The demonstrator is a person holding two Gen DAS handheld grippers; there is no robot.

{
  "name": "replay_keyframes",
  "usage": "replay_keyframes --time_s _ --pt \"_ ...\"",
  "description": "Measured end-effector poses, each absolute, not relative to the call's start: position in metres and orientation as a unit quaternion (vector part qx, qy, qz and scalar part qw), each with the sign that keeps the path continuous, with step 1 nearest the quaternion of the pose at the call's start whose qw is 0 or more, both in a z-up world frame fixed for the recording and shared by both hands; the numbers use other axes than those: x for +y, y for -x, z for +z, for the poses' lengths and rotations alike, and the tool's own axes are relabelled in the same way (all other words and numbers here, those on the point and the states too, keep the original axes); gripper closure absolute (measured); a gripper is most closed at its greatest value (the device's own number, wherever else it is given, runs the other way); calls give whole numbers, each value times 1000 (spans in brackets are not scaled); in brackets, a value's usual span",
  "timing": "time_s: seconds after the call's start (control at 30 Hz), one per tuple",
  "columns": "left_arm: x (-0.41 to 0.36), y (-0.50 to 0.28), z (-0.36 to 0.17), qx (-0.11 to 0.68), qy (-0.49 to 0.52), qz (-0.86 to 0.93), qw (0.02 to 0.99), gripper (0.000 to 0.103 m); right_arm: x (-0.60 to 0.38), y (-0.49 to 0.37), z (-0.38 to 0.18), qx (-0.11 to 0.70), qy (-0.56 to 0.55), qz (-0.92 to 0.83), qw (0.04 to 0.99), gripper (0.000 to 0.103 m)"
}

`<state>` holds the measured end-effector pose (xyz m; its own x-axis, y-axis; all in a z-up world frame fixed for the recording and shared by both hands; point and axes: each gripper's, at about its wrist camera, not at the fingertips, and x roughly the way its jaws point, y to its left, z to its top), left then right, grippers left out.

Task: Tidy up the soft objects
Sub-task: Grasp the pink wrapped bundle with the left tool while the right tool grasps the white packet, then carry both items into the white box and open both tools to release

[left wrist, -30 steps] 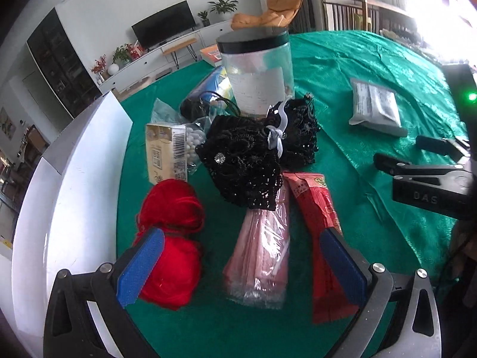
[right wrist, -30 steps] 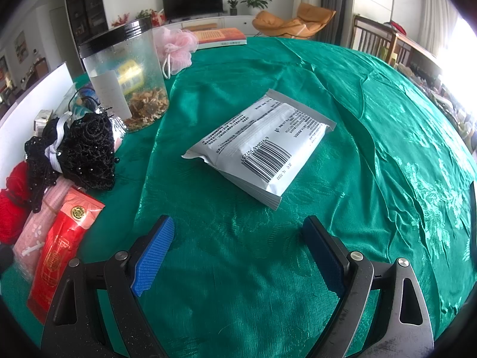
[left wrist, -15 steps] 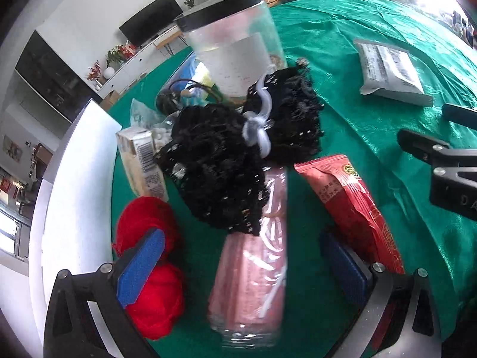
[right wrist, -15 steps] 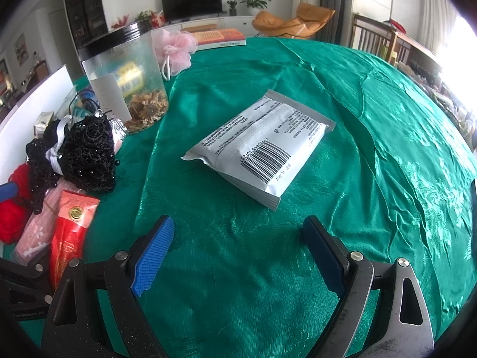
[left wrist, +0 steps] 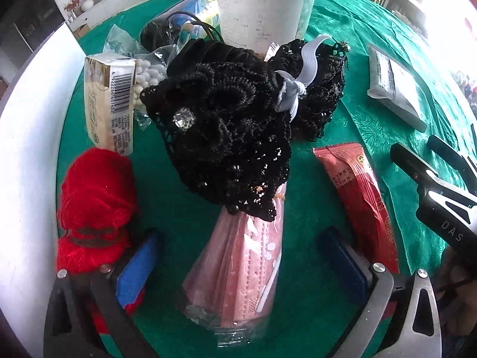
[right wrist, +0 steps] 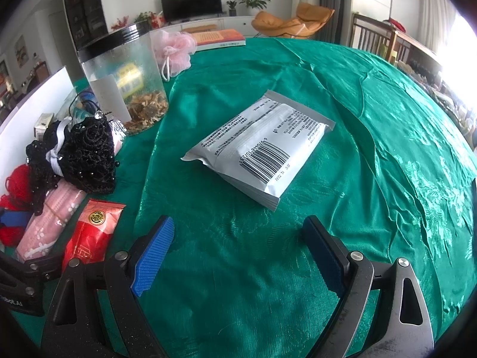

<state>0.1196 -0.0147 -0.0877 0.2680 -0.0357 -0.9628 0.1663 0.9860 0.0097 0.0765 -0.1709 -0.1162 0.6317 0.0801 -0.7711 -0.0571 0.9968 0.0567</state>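
left wrist view low, close over black lace bundle [left wrist: 232, 137]; right wrist view farther back, sharing it

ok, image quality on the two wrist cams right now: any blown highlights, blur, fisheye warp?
Left wrist: upper right corner blown out white by window light, strong barrel warp, the clear jar cropped at the top, the black lace bundle sharp. Right wrist: the right edge is washed out, sheen on the green tablecloth, barcode on the grey pouch crisp, dark vignette in the corners.

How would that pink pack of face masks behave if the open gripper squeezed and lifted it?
The pink mask pack is a thin stack in clear, shiny film, so it would probably flex and feel slippery. The black lace piece lies over its far end and may drag along.
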Motion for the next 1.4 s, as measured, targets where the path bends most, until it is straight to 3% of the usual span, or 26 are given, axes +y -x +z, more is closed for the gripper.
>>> replay_keyframes --time_s 0.07,0.1,0.13,0.17,0.2,0.37,0.57,0.7,0.9,0.97,1.17,1.4 --pt "-16 -124 -86 609 -55 -64 788 1 -171 -76 -116 428 -14 39 903 13" --pt "-17 -125 -84 604 -54 -72 792 12 -173 -76 -116 428 -17 42 902 13" --pt "-17 -121 -77 588 -58 -80 803 24 -176 -75 -114 429 -28 45 902 13" --pt "-17 -121 -72 575 -67 -88 811 67 -183 -73 -112 428 -50 48 901 14" --pt "-15 -119 -70 577 -73 -93 808 73 -192 -71 -109 424 -82 53 900 14" --pt "21 -86 -71 575 9 -104 812 75 -252 -54 -99 396 -240 36 886 14" --pt "49 -52 -49 552 44 -114 825 75 -265 -100 -95 451 -282 42 846 13" --pt "50 -65 -28 523 34 -119 843 75 -221 -154 -103 517 -231 36 824 13" --pt "32 -77 2 480 -102 -99 866 76 -178 -180 -108 554 -85 -14 828 10" --pt "43 -77 -1 489 -72 -106 863 76 -177 -178 -112 550 -52 -16 833 11" --pt "80 -60 19 444 47 -127 886 76 -189 -164 -107 516 -24 1 856 30" --pt "133 -66 64 392 142 -128 900 76 -192 -169 -35 435 -70 54 896 31"
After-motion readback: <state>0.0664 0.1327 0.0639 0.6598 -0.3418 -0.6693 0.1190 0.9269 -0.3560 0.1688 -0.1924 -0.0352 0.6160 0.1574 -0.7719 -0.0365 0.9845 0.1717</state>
